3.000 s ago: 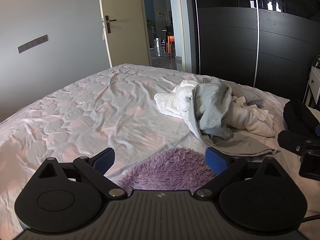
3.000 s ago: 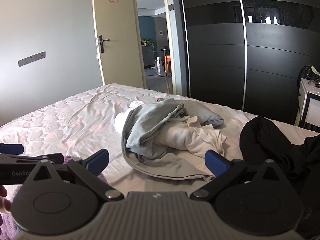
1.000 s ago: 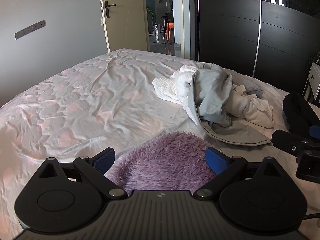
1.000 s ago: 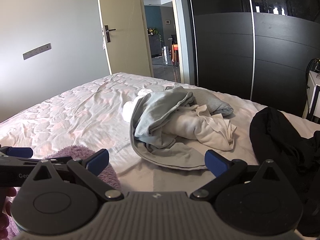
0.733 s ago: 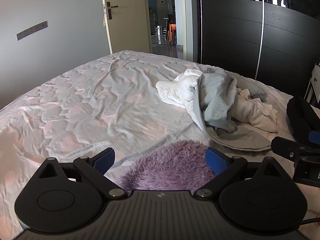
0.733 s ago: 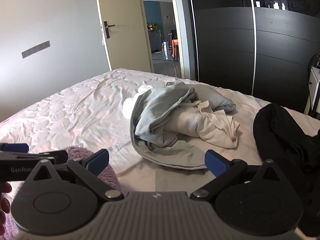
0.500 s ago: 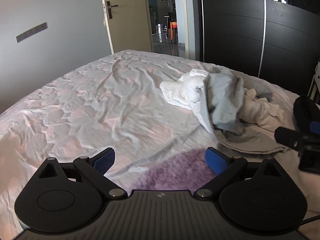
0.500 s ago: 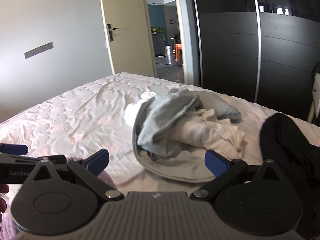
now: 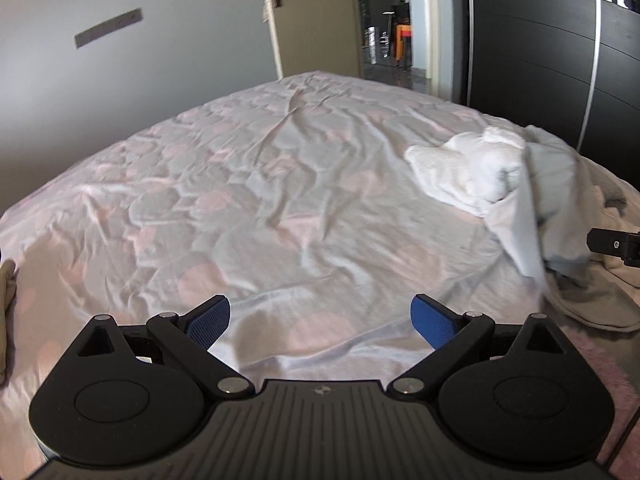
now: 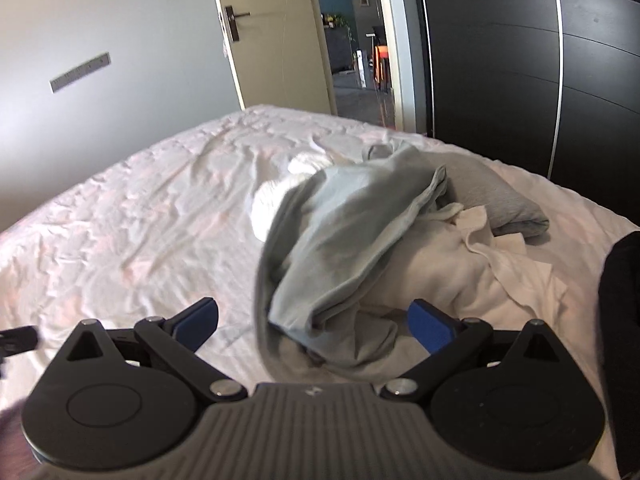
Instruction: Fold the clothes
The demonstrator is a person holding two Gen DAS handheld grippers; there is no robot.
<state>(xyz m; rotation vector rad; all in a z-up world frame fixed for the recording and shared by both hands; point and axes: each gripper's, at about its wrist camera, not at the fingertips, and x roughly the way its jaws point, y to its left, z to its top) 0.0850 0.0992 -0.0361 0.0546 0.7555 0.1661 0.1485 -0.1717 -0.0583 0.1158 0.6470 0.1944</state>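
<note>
Clothes [image 10: 352, 248] lie in a loose heap just ahead of the right gripper [image 10: 314, 320], a little to its right side; from the left gripper [image 9: 320, 316] the same heap sits well off to the right. Both grippers hover with their blue pads spread wide and nothing between them.

A grey top [image 10: 344, 240] is draped over the heap, with a cream garment [image 10: 472, 264] under and beyond it, a white knit [image 9: 464, 176] at the far left edge, and a darker grey piece [image 10: 504, 204] behind. A black garment [image 10: 620, 288] lies apart at the far right. All of it looks light and limp, likely to sag and trail once lifted, and the layers may drag one another along. The grey top's near hem, right in front of the right gripper, looks the best place to pinch; a single layer at an edge or corner should peel it free of the cream piece.

Under it all is a bed [image 9: 280, 184] with a crumpled pale sheet, soft and yielding, so a low pinch risks catching sheet too. Open bed ahead of the left gripper offers room to spread a garment. Beyond stand a grey wall [image 9: 120, 80], an open door [image 10: 276, 40] and a dark wardrobe [image 10: 520, 60].
</note>
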